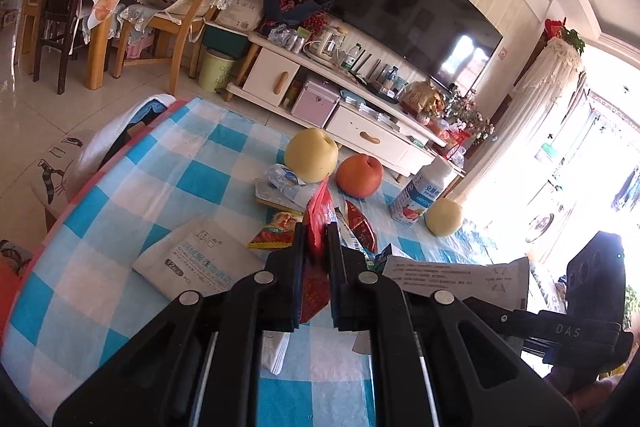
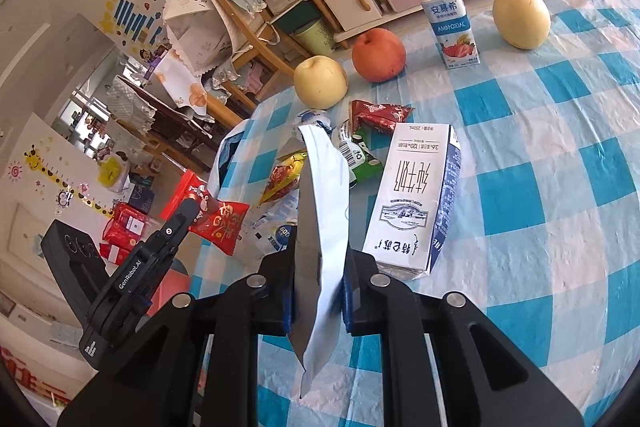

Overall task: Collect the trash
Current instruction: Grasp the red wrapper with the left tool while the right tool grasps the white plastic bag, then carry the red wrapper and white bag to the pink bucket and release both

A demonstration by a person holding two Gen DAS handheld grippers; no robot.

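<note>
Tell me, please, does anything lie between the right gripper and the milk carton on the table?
Only its own load. The right gripper is shut on a white packet, which hangs between the jaws. The milk carton lies flat just ahead to its right, with bare tablecloth around it.

Red snack wrapper and white pouch aloft; milk carton flat on tablecloth.

1. The left gripper pinches a red wrapper tight between its two black fingers.
2. Under it is a table with a blue and white checked cloth.
3. A white wipes packet lies flat on the left.
4. A yellow pear and a red apple sit farther back, side by side.
5. A yogurt bottle stands upright beside a second pear.
</note>
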